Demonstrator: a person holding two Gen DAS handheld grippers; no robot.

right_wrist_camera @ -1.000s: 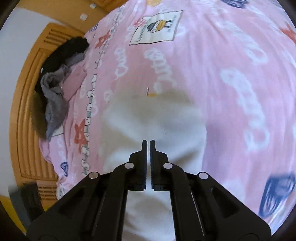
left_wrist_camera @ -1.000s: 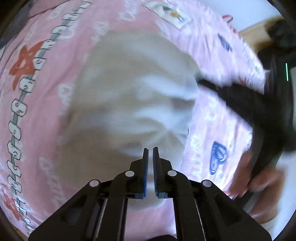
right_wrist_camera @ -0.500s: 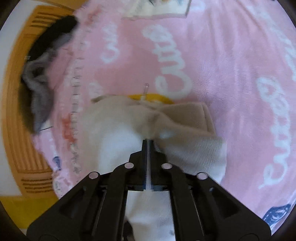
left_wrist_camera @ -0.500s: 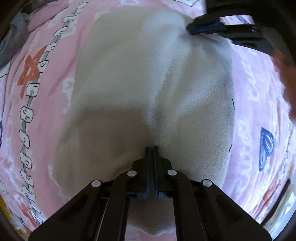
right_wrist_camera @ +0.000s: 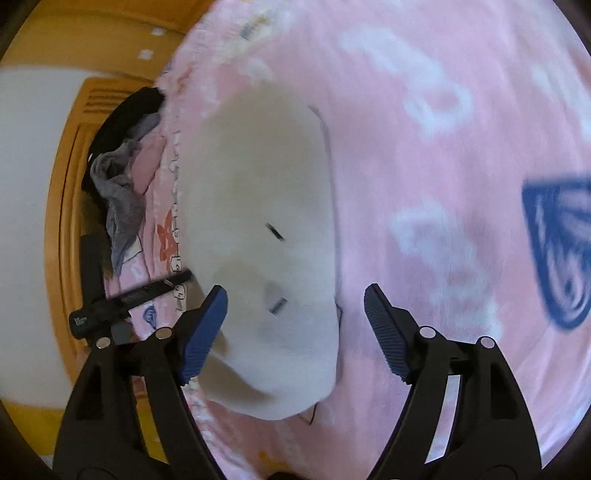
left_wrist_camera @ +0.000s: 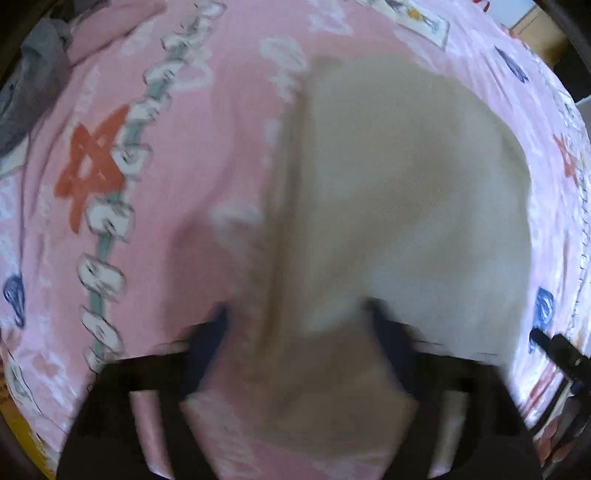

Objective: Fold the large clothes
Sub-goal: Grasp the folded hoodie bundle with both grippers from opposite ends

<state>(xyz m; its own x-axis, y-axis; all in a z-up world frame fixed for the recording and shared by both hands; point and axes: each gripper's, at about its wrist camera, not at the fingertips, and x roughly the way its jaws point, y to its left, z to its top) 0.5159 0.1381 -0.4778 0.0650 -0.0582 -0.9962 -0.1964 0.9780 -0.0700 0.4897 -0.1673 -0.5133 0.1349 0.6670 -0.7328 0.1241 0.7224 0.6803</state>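
Left wrist view shows the left gripper (left_wrist_camera: 295, 328) fingers opening wide over the folded cream garment (left_wrist_camera: 399, 192) on the pink bed (left_wrist_camera: 184, 166), while the right gripper (right_wrist_camera: 295, 306) fingers also spread apart, gripping nothing.

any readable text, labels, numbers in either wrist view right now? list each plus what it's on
None legible.
White lettering on the pink bedspread: motion-blurred, unreadable.
Cartoon patch with print on the bedspread: too small and blurred.
Dark marks on the cream garment: smeared, not readable as text.
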